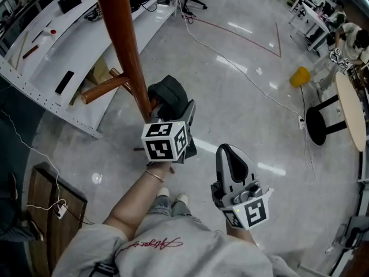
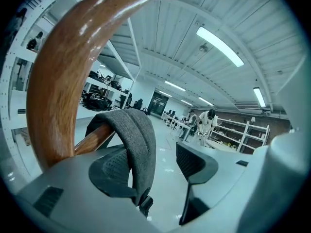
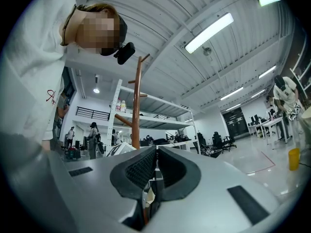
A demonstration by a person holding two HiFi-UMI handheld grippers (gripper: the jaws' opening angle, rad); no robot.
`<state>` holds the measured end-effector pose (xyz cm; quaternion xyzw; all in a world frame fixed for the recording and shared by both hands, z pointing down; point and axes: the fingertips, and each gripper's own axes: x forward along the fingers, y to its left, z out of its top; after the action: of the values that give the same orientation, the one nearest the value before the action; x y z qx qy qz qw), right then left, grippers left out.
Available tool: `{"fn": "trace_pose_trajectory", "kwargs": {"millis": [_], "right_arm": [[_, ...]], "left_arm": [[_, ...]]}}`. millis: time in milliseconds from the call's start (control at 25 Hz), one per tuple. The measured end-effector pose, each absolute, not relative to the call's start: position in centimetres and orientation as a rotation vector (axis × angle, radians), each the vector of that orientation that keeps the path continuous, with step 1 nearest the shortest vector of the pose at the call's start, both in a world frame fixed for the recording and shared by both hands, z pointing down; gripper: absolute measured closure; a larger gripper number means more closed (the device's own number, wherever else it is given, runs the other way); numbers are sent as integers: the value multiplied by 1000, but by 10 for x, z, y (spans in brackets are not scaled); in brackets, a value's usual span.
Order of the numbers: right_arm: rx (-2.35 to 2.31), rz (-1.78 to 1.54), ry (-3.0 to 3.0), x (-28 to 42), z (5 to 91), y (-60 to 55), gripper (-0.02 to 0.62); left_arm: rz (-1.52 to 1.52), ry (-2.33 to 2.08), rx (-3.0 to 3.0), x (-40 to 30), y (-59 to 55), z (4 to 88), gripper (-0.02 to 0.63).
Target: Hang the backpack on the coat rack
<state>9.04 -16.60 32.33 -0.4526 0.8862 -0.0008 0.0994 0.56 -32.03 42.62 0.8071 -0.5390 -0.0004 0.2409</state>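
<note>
The coat rack's brown wooden pole (image 1: 124,45) rises at the upper left, with a peg (image 1: 106,88) sticking out low on it. The dark grey backpack (image 1: 170,97) hangs against the pole. My left gripper (image 1: 179,117) is right at the bag. In the left gripper view its grey strap (image 2: 138,144) is draped over a wooden peg (image 2: 95,137) and hangs between the jaws of the left gripper (image 2: 155,164), which stand wide open. The strap lies along the left pad (image 2: 112,171) only. My right gripper (image 1: 230,152) hovers lower right, shut and empty (image 3: 156,166).
A long white workbench (image 1: 69,51) runs behind the rack at the left. A wooden cabinet (image 1: 52,212) stands at the lower left. A cable crosses the floor toward a black stool (image 1: 323,126), a round table (image 1: 351,108) and a yellow bin (image 1: 300,77). People stand far off (image 2: 206,125).
</note>
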Motion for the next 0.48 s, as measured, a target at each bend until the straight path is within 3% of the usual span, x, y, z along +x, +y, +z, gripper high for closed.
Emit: {"fn": "trace_pose_trajectory", "kwargs": {"millis": [480], "right_arm": [[-1287, -5, 2623, 74, 319, -156, 574]], "left_arm": [[-9, -1503, 2101, -7, -308, 420, 305]]}}
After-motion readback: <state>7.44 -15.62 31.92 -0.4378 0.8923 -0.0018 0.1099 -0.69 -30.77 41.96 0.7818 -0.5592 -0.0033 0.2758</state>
